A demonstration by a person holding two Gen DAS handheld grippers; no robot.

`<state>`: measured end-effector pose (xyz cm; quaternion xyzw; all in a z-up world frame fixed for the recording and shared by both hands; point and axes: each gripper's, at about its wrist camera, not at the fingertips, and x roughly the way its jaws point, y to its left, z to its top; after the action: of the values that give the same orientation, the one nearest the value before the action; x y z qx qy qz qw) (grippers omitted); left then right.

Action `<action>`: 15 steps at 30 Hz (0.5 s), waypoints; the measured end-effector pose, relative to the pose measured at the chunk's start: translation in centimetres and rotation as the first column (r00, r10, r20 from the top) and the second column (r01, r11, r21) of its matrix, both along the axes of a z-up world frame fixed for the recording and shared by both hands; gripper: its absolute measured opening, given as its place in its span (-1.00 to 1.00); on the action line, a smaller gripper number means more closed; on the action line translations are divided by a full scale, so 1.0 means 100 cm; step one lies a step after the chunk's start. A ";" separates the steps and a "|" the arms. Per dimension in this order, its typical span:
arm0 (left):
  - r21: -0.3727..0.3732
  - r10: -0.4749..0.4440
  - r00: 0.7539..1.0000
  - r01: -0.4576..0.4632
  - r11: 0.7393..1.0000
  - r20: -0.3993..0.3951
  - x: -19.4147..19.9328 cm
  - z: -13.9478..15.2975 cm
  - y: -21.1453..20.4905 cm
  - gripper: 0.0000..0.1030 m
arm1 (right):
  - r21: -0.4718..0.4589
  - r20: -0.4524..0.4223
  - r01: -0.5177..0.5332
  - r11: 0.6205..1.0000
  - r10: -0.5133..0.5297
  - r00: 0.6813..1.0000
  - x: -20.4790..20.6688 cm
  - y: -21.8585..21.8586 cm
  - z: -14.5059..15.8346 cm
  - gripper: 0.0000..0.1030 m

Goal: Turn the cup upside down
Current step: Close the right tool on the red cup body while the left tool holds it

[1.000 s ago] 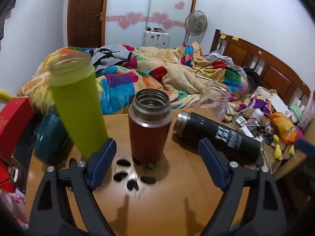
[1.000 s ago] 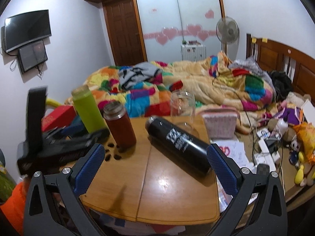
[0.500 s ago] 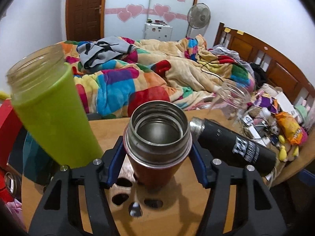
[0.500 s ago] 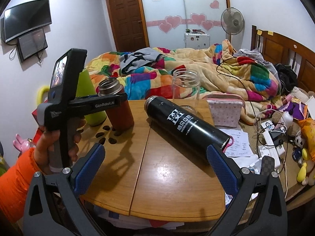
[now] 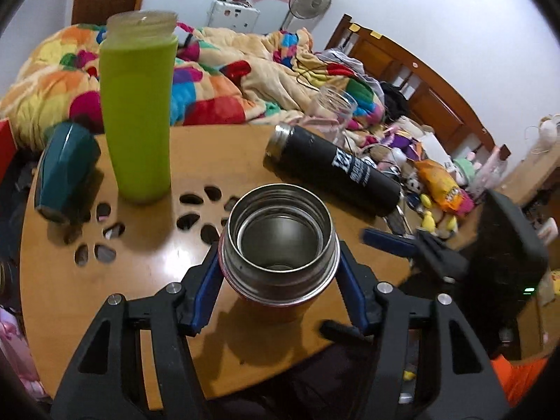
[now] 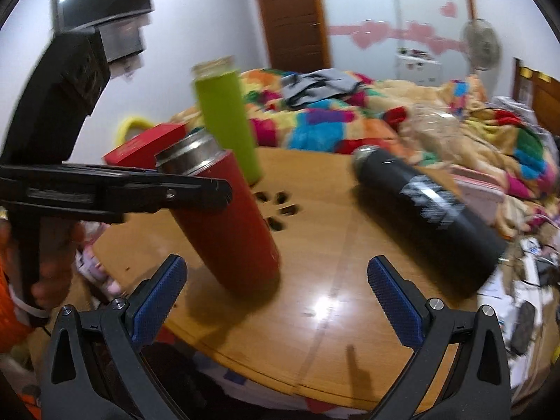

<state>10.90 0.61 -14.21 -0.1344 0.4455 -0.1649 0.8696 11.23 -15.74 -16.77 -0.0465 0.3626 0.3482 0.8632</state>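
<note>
The left gripper (image 5: 280,280) is seen clamped on the red cup (image 5: 280,241), its blue pads pressed against both sides just below the steel rim. From the left wrist view the cup's mouth is open and faces the camera; a bare stainless interior and a ridged steel collar are visible, with a red body beneath. In the right wrist view the red cup (image 6: 227,220) is seen tilted, mouth leaning toward the upper left; whether its base rests on the wooden table (image 6: 332,255) or sits just above it cannot be told. The right gripper (image 6: 276,297) is held with fingers wide apart and nothing between them, near the cup's base.

Behind the cup, a cluster of petal-shaped cutouts (image 5: 196,210) is noted in the tabletop. Farther back, a green bottle (image 5: 138,105) stands upright, a black flask (image 5: 332,168) lies on its side, and a teal object (image 5: 63,171) lies at the left edge. A clear glass jar (image 5: 336,112) stands at the far edge, before a bed with a multicoloured blanket (image 5: 217,70).
</note>
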 end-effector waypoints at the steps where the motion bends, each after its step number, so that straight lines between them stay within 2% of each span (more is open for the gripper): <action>1: -0.001 -0.002 1.000 0.002 1.000 -0.003 -0.002 0.000 0.001 0.18 | -0.003 -0.006 -0.023 1.000 0.023 1.000 -0.001 0.007 -0.004 1.00; 3: -0.013 -0.006 1.000 0.006 1.000 -0.004 -0.006 -0.001 0.005 0.18 | -0.010 -0.013 -0.068 0.998 0.068 0.998 0.000 0.020 -0.011 0.99; 6: -0.045 -0.006 1.000 0.006 0.999 -0.010 -0.008 -0.002 0.009 0.18 | -0.029 -0.016 -0.126 0.992 0.125 0.992 0.001 0.038 -0.020 0.81; 9: -0.064 -0.001 1.000 0.000 0.998 -0.009 -0.009 -0.003 0.015 0.18 | -0.046 -0.026 -0.173 0.984 0.172 0.985 0.003 0.053 -0.026 0.51; 10: -0.071 0.008 1.000 -0.009 0.997 -0.007 -0.007 -0.004 0.018 0.18 | -0.044 -0.029 -0.191 0.981 0.190 0.981 0.002 0.057 -0.028 0.30; 13: -0.100 0.035 0.999 -0.034 0.994 0.004 -0.007 -0.007 0.027 0.19 | -0.034 -0.031 -0.201 0.979 0.200 0.979 0.002 0.059 -0.029 0.28; 15: -0.091 0.068 0.997 -0.066 0.994 0.023 -0.008 -0.007 0.031 0.23 | -0.043 -0.017 -0.199 0.979 0.199 0.980 0.001 0.061 -0.029 0.26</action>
<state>10.08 3.74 -14.95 -0.1862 0.4213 -0.1572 0.8736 11.32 -9.67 -19.65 -0.0995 0.3690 0.4250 0.8205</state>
